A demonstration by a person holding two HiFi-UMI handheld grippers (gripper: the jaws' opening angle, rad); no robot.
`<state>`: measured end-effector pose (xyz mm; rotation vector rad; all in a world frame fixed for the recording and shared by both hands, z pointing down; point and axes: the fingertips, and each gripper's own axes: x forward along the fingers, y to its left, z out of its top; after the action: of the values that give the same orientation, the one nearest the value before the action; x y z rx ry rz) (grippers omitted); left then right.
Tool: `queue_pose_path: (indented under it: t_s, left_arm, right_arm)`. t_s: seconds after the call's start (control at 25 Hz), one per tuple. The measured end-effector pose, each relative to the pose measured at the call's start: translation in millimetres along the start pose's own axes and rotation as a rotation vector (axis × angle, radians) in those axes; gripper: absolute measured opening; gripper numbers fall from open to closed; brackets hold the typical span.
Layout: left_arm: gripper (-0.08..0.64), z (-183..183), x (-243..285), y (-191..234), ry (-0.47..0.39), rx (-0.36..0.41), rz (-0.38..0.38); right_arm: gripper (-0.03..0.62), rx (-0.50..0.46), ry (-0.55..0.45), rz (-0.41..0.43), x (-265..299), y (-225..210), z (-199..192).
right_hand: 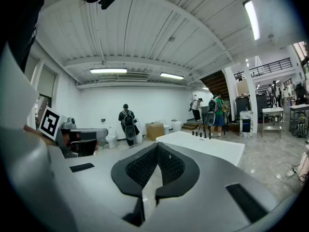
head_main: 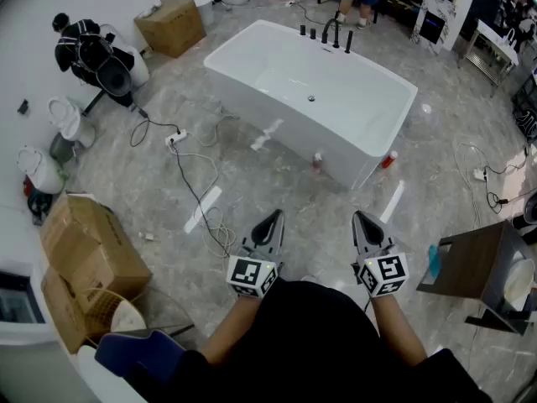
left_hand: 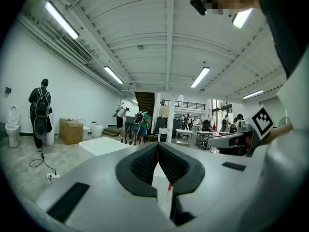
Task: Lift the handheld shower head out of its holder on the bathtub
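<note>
1. Grey marbled floor (head_main: 252, 183) runs through a busy showroom, and a white freestanding bathtub (head_main: 352, 107) stands far ahead.
2. On its far rim is a row of black fittings. The slim black handheld shower head (head_main: 348, 40) looks to be the upright piece at the right end, though it is too small to be sure.
3. The left gripper (head_main: 275, 217) and right gripper (head_main: 359, 217) are near the person, well apart from the tub, each fully closed on nothing.
4. The shower head is likely rigid, light and slick, with a hose that will drag. I'd take it around the handle shaft and lift it straight up.
</note>
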<state>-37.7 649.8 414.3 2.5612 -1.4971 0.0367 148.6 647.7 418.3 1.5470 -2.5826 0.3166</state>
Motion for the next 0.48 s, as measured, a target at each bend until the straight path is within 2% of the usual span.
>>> queue_pose_path:
  t_s: [0.28, 0.48]
  left_arm:
    - [0.003, 2.0, 2.6, 1.7, 0.005, 0.022, -0.014]
    - [0.003, -1.3, 5.8, 3.4, 0.01, 0.01, -0.012]
  right_arm:
    - [-0.002, -0.003, 0.0, -0.033, -1.8, -7.2, 1.4]
    - [-0.002, -0.004, 0.0, -0.035, 2.0, -9.0, -1.7]
